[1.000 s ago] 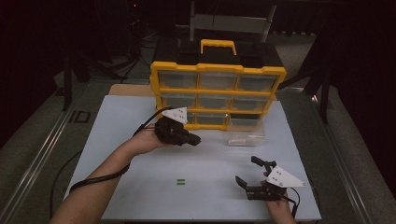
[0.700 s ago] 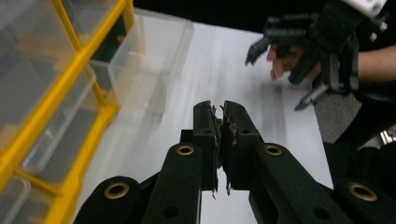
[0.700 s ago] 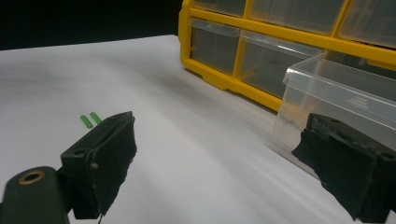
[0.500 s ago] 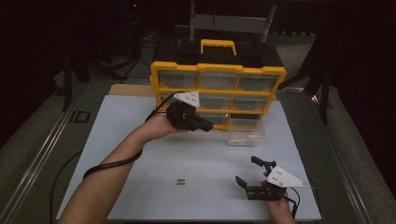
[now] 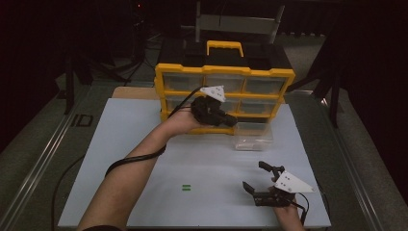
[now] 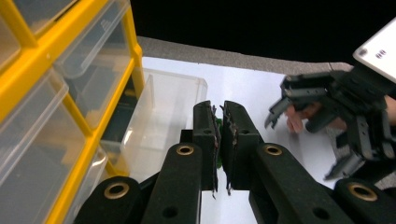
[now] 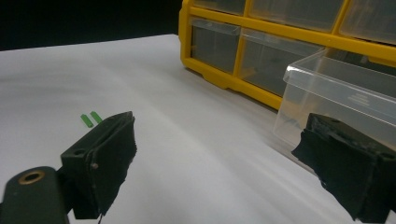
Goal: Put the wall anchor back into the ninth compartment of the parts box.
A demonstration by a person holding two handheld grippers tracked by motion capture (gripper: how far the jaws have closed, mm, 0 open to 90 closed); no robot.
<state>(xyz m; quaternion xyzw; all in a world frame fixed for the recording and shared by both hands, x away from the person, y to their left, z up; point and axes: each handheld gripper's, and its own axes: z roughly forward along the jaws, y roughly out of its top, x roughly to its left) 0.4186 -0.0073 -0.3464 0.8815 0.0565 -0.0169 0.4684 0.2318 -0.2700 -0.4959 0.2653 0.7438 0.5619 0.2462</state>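
The white counter (image 5: 144, 144) carries a yellow organizer (image 5: 223, 91) with clear drawers at its far side. One clear drawer (image 5: 253, 136) is out, sitting on the counter just in front of the organizer's lower right corner. The left tongs (image 5: 230, 120) hover just left of that drawer, pressed together on a small green piece (image 6: 218, 140). The right tongs (image 5: 255, 177) rest near the counter's front edge, spread wide apart. Two small green pieces (image 5: 186, 187) lie on the counter left of them.
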